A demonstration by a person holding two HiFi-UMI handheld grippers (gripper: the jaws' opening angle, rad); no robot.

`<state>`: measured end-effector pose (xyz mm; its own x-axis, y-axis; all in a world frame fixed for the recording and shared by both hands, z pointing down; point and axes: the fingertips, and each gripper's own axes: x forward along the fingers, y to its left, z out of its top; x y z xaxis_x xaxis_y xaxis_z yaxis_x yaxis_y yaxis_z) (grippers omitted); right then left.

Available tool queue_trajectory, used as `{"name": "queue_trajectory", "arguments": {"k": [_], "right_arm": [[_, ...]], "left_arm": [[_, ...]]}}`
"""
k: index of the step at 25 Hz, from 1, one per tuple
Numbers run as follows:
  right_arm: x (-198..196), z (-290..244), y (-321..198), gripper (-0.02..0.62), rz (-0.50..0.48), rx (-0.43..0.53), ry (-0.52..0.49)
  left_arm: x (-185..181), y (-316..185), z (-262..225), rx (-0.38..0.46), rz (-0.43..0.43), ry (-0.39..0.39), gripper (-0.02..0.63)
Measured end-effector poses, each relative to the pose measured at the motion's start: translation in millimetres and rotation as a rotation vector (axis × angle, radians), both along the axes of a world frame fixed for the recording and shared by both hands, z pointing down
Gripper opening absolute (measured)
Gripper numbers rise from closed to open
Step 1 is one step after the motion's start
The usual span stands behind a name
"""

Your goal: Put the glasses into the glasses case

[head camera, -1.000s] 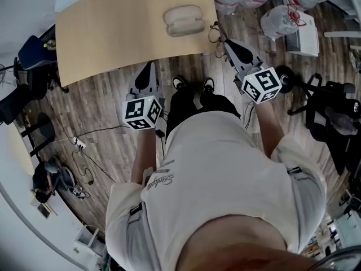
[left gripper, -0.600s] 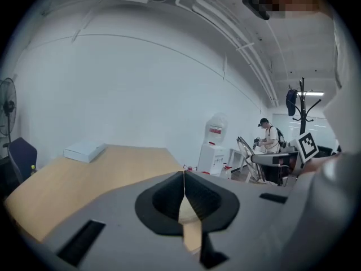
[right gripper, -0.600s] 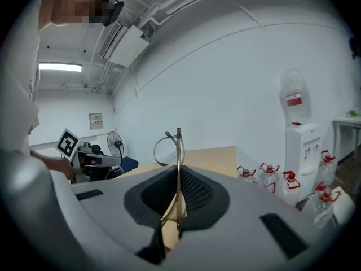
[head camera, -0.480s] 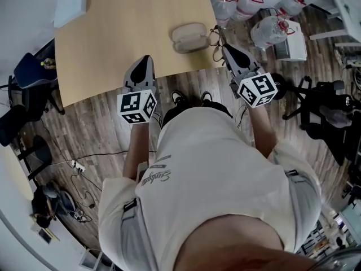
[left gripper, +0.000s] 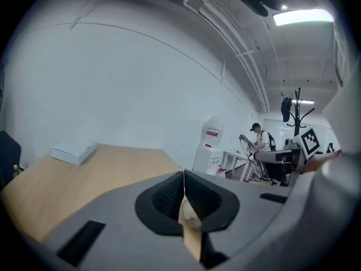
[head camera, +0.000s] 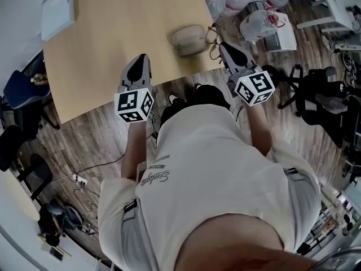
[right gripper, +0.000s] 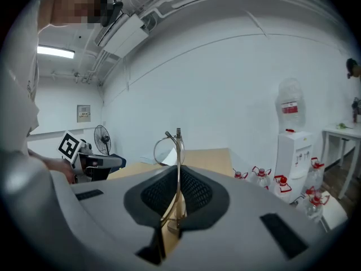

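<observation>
A beige oval glasses case (head camera: 190, 40) lies near the table's (head camera: 113, 27) front right corner. Just right of the case, thin metal-framed glasses (head camera: 214, 35) hang over the table edge, with my right gripper (head camera: 220, 44) shut on them. In the right gripper view the frame (right gripper: 168, 149) stands upright, pinched between the shut jaws of the right gripper (right gripper: 177, 171). My left gripper (head camera: 141, 57) hovers over the table's front edge, left of the case. Its jaws meet with nothing held in the left gripper view (left gripper: 183, 176). I cannot tell whether the case's lid is up.
A flat white box (head camera: 58, 11) lies at the table's far left. Water bottles (head camera: 256, 20) stand on the floor to the right, beside a black office chair (head camera: 318, 97). Another dark chair (head camera: 20, 89) stands left of the table. A water dispenser (right gripper: 293, 145) is against the wall.
Both grippers have moved forward. The left one went from below the table edge to over the tabletop. The right one still holds the glasses beside the case.
</observation>
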<state>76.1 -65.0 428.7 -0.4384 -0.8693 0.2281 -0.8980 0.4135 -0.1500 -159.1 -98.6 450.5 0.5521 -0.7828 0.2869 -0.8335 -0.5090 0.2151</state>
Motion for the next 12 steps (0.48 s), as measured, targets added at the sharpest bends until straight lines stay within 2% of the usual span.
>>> {"name": "queue_trajectory", "arguments": {"k": [6, 12], "right_arm": [[-4.2, 0.8, -23.4, 0.011, -0.026, -0.012, 0.029], [-9.0, 11.6, -60.4, 0.011, -0.138, -0.013, 0.079]], "left_arm": [[0.0, -20.7, 5.1, -0.011, -0.011, 0.017, 0.015], [5.2, -49.3, 0.8, -0.01, -0.077, 0.012, 0.015]]}}
